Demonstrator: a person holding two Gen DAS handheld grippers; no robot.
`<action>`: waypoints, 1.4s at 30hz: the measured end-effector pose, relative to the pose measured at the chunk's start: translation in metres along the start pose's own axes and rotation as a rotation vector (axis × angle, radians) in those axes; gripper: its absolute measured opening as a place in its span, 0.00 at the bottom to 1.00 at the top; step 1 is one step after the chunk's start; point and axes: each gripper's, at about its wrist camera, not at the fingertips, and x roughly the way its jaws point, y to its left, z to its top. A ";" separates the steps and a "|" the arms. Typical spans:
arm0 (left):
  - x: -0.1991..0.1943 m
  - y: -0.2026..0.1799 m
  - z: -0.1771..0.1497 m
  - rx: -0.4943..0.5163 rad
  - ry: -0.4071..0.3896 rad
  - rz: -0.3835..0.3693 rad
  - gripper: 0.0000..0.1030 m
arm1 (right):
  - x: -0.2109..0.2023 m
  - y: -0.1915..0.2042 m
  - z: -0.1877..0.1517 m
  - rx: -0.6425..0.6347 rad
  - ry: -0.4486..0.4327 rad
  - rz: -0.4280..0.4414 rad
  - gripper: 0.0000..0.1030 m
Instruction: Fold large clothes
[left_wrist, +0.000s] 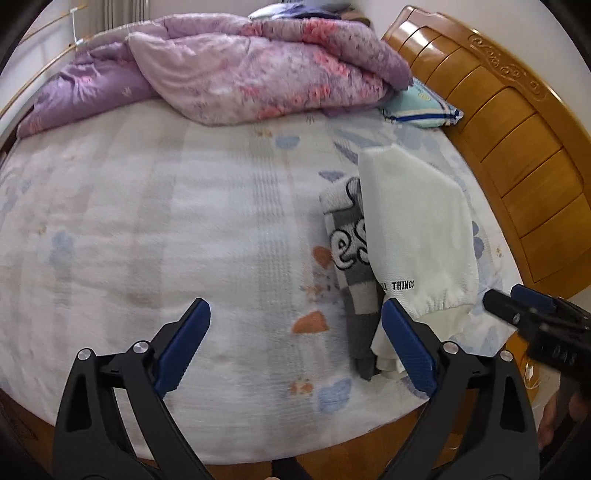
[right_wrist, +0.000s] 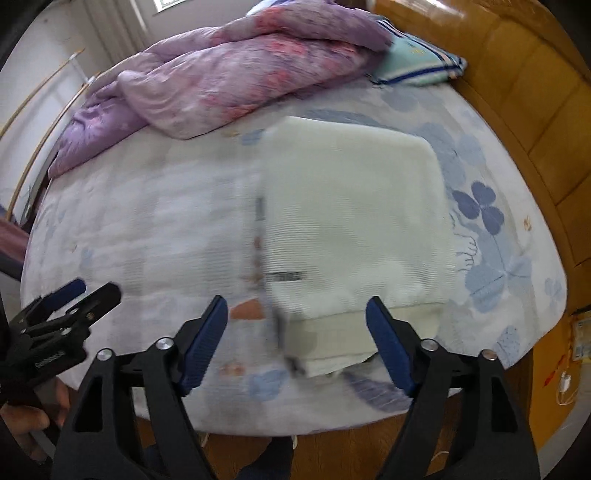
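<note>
A folded white sweatshirt (right_wrist: 351, 229) lies at centre-right of the right wrist view, on a floral bedsheet (left_wrist: 147, 221), with both grippers held above the near edge of the bed. At the left of the left wrist view, the left gripper (left_wrist: 295, 343) stands wide apart and empty over bare sheet, touching nothing. Right of centre there, a grey-and-white checked garment (left_wrist: 351, 243) with large lettering lies partly under the white one, its dark end trailing toward the bed's edge. At the lower right, the right gripper (right_wrist: 295, 339) is likewise spread wide and empty, its fingers framing the sweatshirt's near hem without visibly touching it. A purple floral quilt (left_wrist: 240, 70) is heaped across the top of the frame, a striped pillow (left_wrist: 421, 107) beside the wooden headboard (left_wrist: 517, 147) at upper right. The white piece appears folded, so the fold looks finished or between garments; the next move would probably call for pulling the checked garment clear and spreading it flat.
</note>
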 end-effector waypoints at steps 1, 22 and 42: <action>-0.008 0.004 0.000 0.005 -0.003 0.000 0.91 | -0.009 0.015 -0.001 -0.003 -0.009 -0.001 0.75; -0.266 0.087 -0.036 0.250 -0.267 -0.061 0.95 | -0.208 0.191 -0.084 0.136 -0.243 -0.088 0.92; -0.412 0.027 -0.190 0.196 -0.416 0.086 0.95 | -0.318 0.181 -0.219 -0.008 -0.304 0.002 0.92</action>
